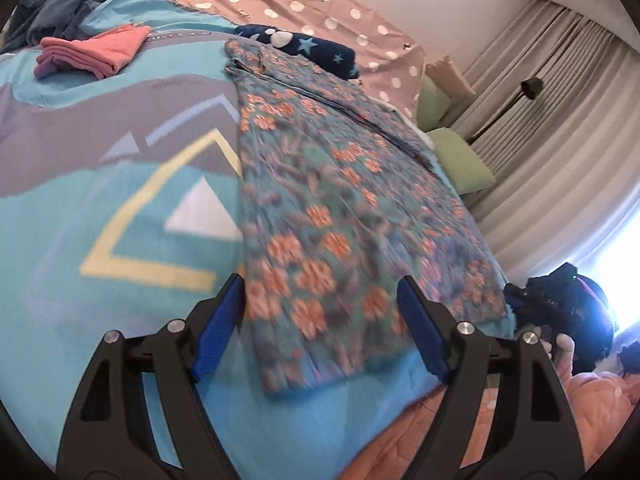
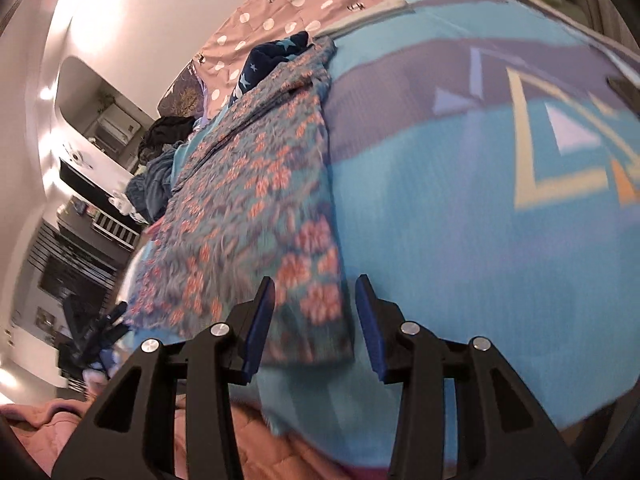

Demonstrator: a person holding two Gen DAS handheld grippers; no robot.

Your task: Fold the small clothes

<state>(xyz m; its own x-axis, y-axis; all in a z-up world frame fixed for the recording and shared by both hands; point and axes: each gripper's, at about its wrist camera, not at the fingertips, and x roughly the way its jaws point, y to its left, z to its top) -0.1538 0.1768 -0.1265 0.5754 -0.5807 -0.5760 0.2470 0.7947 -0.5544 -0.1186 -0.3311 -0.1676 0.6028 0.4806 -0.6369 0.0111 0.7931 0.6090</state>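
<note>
Left gripper (image 1: pixel 320 320) hangs spread above the near hem of the floral garment (image 1: pixel 344 200), gripping nothing. Right gripper (image 2: pixel 316 320) is likewise spread over the same hem, empty. That garment lies flat lengthwise on the blue blanket (image 1: pixel 100 220) covering the bed, with a folded pink pile (image 1: pixel 92 50) well apart at the far left.
</note>
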